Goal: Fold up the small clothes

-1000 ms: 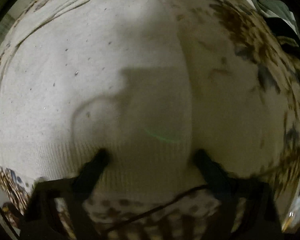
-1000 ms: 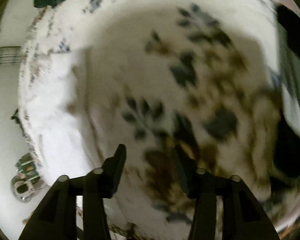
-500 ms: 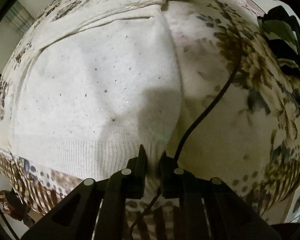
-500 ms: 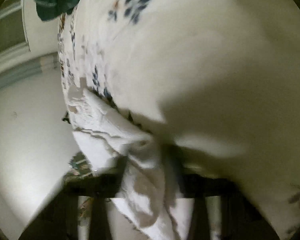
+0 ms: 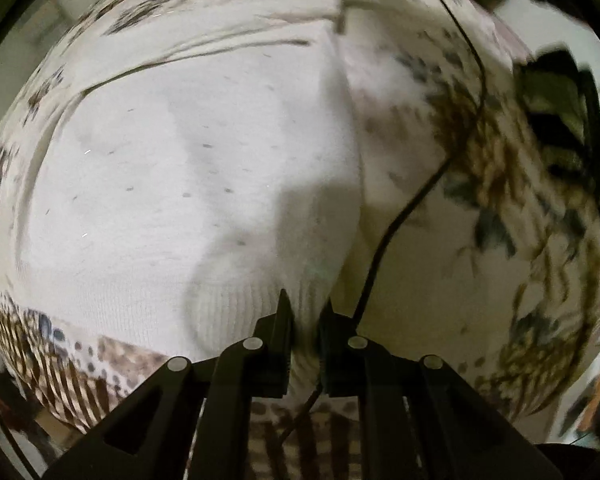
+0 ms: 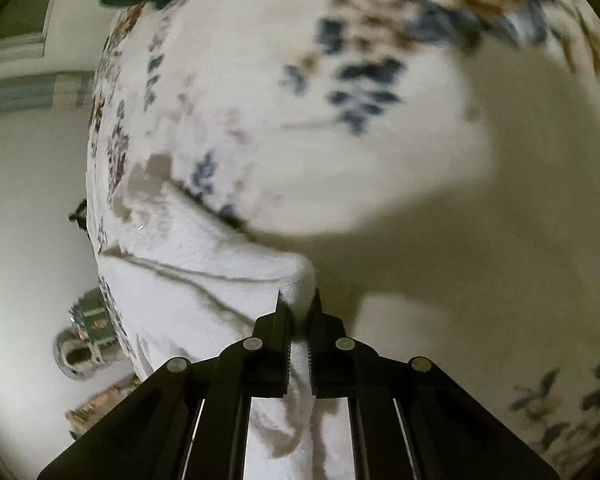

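White sweater | hem pinched in left tool | edge pinched in right tool

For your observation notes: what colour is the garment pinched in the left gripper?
White sweater with small dark flecks; clearest in the left wrist view.

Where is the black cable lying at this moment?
In the left wrist view, the black cable runs from top centre down over the floral sheet, just right of the white sweater, ending by the left gripper.
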`<state>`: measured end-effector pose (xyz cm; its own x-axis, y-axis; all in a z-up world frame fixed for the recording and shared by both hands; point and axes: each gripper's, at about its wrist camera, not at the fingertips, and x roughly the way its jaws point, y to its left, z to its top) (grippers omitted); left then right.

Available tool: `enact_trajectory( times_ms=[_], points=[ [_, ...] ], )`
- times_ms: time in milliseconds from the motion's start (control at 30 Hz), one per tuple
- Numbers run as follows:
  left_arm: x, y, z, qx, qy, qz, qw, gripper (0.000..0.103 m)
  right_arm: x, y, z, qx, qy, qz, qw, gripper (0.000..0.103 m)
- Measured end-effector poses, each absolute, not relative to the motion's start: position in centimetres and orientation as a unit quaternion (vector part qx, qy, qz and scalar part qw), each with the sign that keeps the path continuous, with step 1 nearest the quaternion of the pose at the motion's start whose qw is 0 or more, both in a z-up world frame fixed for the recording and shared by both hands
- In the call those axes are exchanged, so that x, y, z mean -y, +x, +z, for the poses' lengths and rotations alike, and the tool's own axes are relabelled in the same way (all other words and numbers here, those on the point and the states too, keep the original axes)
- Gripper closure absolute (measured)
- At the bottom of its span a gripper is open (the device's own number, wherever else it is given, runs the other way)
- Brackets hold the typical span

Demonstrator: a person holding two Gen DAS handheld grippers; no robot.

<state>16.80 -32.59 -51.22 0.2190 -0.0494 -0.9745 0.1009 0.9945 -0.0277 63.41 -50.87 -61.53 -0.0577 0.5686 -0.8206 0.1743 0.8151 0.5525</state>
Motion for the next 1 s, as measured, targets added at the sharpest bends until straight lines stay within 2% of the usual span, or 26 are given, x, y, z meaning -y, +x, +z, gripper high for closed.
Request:
enact_trajectory(
  times_ms=[233, 433, 533, 667, 800, 1000],
  points=[
    [22.9, 17.6, -44.8, -0.586, -0.084, -0.021, 0.806, 0.095, 45.9, 63.8, -52.6, -0.712, 0.197, 0.164, 0.654, 0.097],
    [12.7, 18.2, -42.0, -0.555, -0.150, 0.010, 0.818, 0.095, 33.1, 65.1, -44.6, -0.700, 0.128, 0.171, 0.682, 0.097],
    [7.3, 18.0, -42.4, -0.545, -0.178, 0.021, 0.819, 0.095, 25.6, 65.6, -43.0, -0.700, 0.089, 0.167, 0.689, 0.097],
    [-0.2, 18.1, -45.2, -0.541, -0.234, 0.030, 0.807, 0.095, 14.3, 66.6, -44.5, -0.708, 0.025, 0.147, 0.691, 0.097],
    [-6.2, 18.5, -49.0, -0.544, -0.280, 0.040, 0.790, 0.095, 4.8, 67.2, -49.0, -0.715, -0.055, 0.116, 0.687, 0.097],
    [-11.5, 19.3, -53.7, -0.557, -0.318, 0.033, 0.766, 0.095, -1.4, 67.5, -56.1, -0.723, -0.107, 0.074, 0.679, 0.097]
  ],
)
